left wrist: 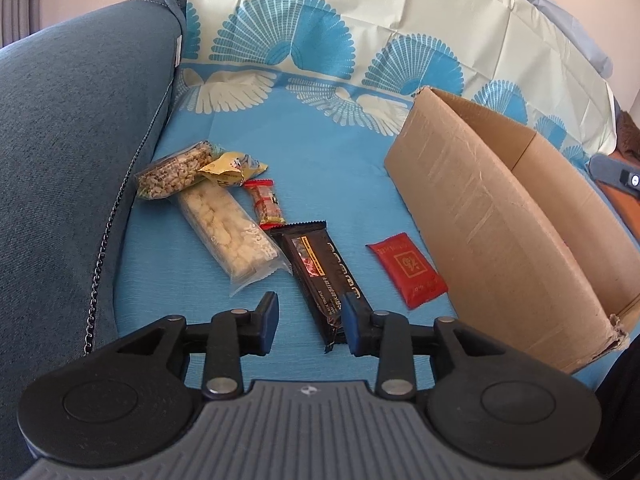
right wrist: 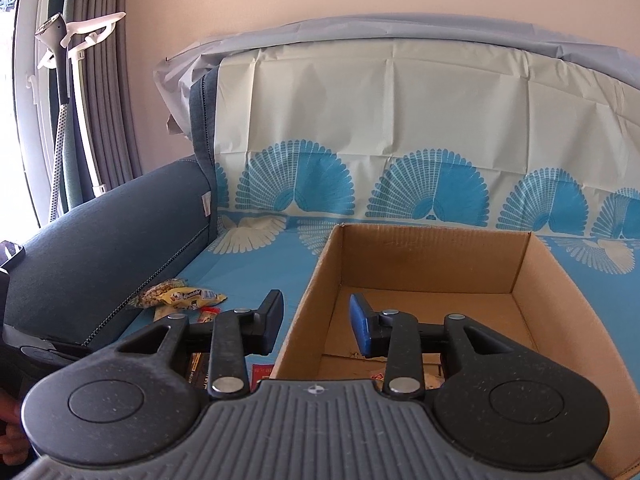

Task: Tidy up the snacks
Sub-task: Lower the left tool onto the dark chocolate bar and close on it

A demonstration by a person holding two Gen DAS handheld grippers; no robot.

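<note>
As my left claw hovered open and empty, the dark bar lay flat on the blue cover just ahead, near the cardboard box. I judged it light, crinkly and slippery, best pinched across its width.

From the right view, my right claw hung open, empty, straddling the box wall.

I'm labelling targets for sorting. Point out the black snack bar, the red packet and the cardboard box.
black snack bar (left wrist: pixel 316 276): left wrist view, middle of wrapper.
red packet (left wrist: pixel 407 273): left wrist view, centre of its face.
cardboard box (left wrist: pixel 480 216): left wrist view, outer side wall.
</note>
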